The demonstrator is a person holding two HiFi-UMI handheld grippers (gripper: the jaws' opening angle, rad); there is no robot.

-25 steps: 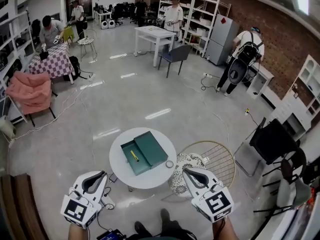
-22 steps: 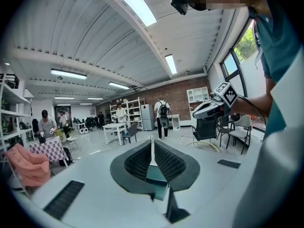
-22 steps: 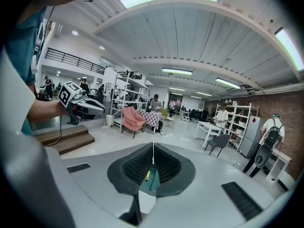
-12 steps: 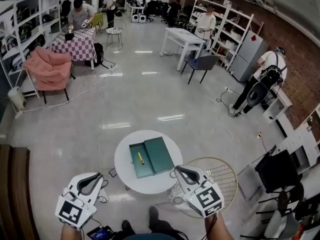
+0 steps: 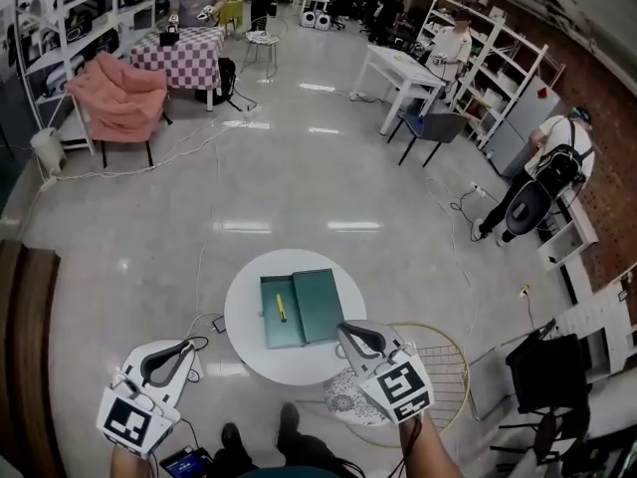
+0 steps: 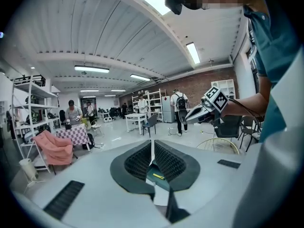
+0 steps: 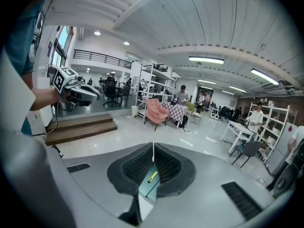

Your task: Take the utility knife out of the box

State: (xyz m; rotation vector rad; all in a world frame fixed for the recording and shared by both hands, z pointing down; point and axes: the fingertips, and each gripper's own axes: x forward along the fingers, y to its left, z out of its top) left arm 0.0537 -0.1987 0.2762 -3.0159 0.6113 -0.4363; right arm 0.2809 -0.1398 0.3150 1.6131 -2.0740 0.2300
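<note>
Two grippers sit nearest, each with its jaws pressed together and nothing between them. The left gripper [image 5: 186, 346] hangs at 7 o'clock from the round table [image 5: 244, 317], just off its rim. The right gripper [image 5: 342, 328] is at 5 o'clock, its tip over the rim beside the box's near corner; neither touches the box.

The green box [image 5: 269, 329] lies open at the table's middle. Its lid [image 5: 323, 305] is folded flat toward 3 o'clock. The yellow knife [image 5: 281, 308] lies in the tray, the 9 o'clock half, pointing roughly 12 to 6. Each gripper view looks past its closed jaws at this knife.

A round wire chair [image 5: 443, 366] stands just beside the table at 4 o'clock.

Well beyond, across bare floor, a pink armchair [image 5: 121, 96] stands at 10 o'clock, a checkered table [image 5: 189, 50] at 11, a white desk [image 5: 403, 68] at 1, and a person [image 5: 542, 182] with a backpack at 2.
</note>
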